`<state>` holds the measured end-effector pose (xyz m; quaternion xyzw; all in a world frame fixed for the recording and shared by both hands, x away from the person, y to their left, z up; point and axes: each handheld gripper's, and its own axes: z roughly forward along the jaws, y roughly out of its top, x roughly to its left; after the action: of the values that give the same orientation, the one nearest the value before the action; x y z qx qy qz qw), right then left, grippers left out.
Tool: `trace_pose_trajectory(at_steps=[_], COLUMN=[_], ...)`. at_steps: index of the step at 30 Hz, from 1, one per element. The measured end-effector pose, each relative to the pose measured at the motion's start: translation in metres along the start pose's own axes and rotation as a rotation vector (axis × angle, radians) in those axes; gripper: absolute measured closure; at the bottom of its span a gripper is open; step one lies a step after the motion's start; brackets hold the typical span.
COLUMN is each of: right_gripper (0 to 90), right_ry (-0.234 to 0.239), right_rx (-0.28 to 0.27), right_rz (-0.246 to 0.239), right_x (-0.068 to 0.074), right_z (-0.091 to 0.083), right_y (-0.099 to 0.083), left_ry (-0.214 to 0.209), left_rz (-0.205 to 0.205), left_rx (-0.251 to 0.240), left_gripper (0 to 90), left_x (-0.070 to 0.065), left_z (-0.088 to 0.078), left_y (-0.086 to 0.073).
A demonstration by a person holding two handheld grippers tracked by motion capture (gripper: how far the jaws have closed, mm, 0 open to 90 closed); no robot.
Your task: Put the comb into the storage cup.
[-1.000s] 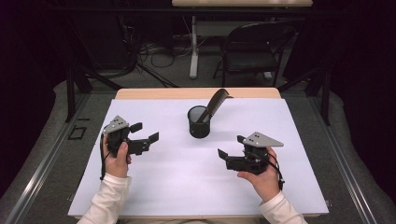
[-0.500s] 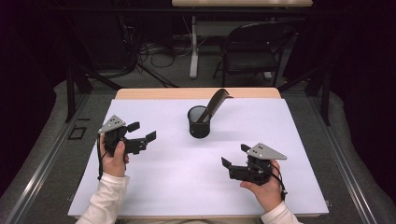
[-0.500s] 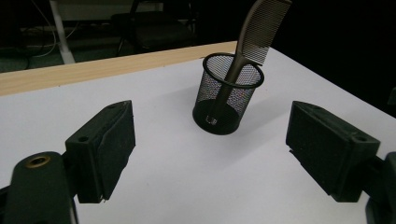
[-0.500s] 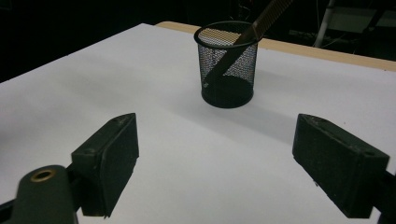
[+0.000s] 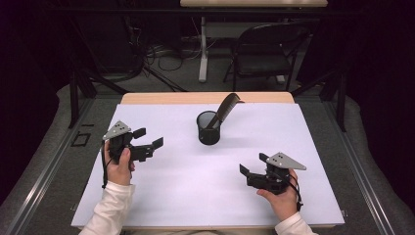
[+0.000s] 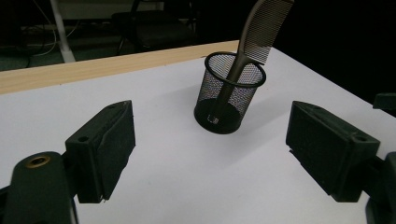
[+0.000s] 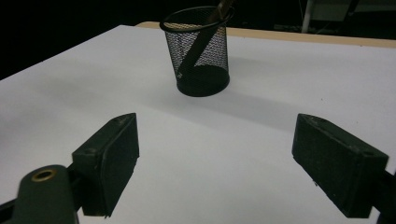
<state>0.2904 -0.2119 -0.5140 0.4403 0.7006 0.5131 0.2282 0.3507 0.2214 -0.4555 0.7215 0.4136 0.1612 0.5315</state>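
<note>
Two claws hang over the white table [image 5: 161, 196], and we hold one in each hand. Nearest the front edge, toward the right corner, our right claw [image 5: 250, 166] has its jaws spread wide with nothing between them. A little farther in, near the left edge, our left claw [image 5: 149, 138] gapes just as wide and is also empty. Beyond both, around the middle of the table toward its far edge, the black mesh cup [image 5: 209, 128] stands upright, a comb [image 5: 226, 108] leaning in it.
</note>
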Motion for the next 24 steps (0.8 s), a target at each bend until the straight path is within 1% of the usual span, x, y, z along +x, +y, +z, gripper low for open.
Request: trace_pose_trajectory(at_steps=[3,12,22,24], right_gripper=[14.8,15.0,15.0,15.0], right_ry=[-0.009,-0.014,-0.037,-0.038], right_rx=[0.01,0.0,0.02,0.014], right_rz=[0.019,0.066,0.075,0.075], right_x=[-0.004,-0.013,-0.019,-0.019], right_z=[0.0,0.0,0.002,0.003], right_y=[-0.002,-0.007,-0.012,-0.012], left_ry=[0.0,0.004,0.007,0.004], left_rz=[0.001,0.001,-0.004,-0.004], left_rx=[0.0,0.002,0.006,0.006], left_gripper=[15.8,15.7,15.8,15.8], left_x=[0.0,0.001,0.002,0.002], left_z=[0.0,0.0,0.0,0.0], left_y=[0.0,0.0,-0.001,-0.001])
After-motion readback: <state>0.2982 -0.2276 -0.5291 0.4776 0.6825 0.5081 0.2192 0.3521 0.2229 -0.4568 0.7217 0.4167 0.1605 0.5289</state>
